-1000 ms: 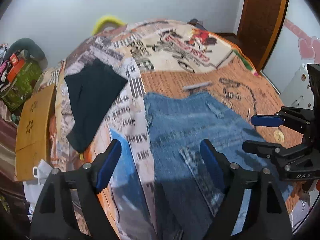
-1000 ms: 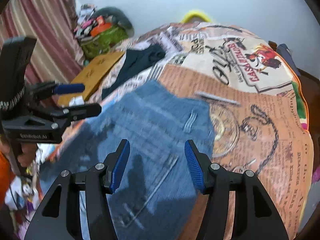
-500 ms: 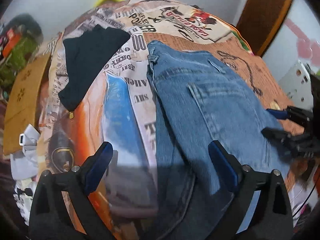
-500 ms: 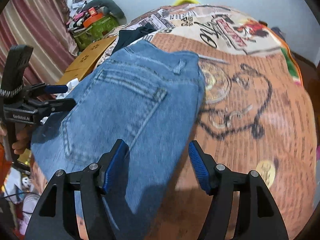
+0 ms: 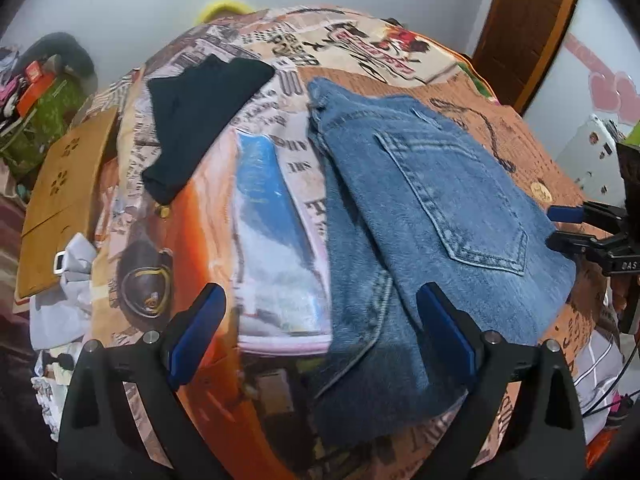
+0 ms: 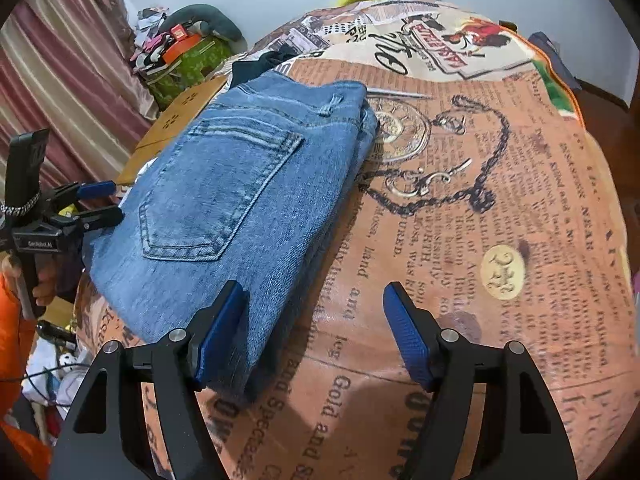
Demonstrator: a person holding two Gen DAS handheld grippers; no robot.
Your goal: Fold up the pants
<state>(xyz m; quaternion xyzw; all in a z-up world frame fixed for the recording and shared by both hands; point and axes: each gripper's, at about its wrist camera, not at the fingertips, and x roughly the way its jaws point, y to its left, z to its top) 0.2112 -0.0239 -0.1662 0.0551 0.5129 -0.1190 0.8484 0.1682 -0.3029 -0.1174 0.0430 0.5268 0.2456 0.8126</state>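
Note:
Folded blue jeans [image 5: 420, 216] lie on the printed bedspread [image 5: 264, 208], back pocket up. They also show in the right wrist view [image 6: 240, 200]. My left gripper [image 5: 320, 336] is open and empty, hovering over the jeans' near left edge. My right gripper [image 6: 316, 336] is open and empty, its left finger [image 6: 220, 332] over the jeans' near corner. Each gripper shows in the other's view: the right gripper [image 5: 568, 226] at the jeans' right edge, the left gripper [image 6: 100, 200] at their left edge.
A folded black garment [image 5: 200, 120] lies on the bedspread to the left of the jeans. A wooden board [image 5: 60, 200] and white cloth [image 5: 64, 292] sit off the bed's left side. A green box with clutter [image 6: 180, 60] stands by the curtain. A wooden door [image 5: 528, 20] is at the back right.
Both grippers have pulled back toward the near side of the bed. The jeans lie flatter and further from the cameras than one second ago.

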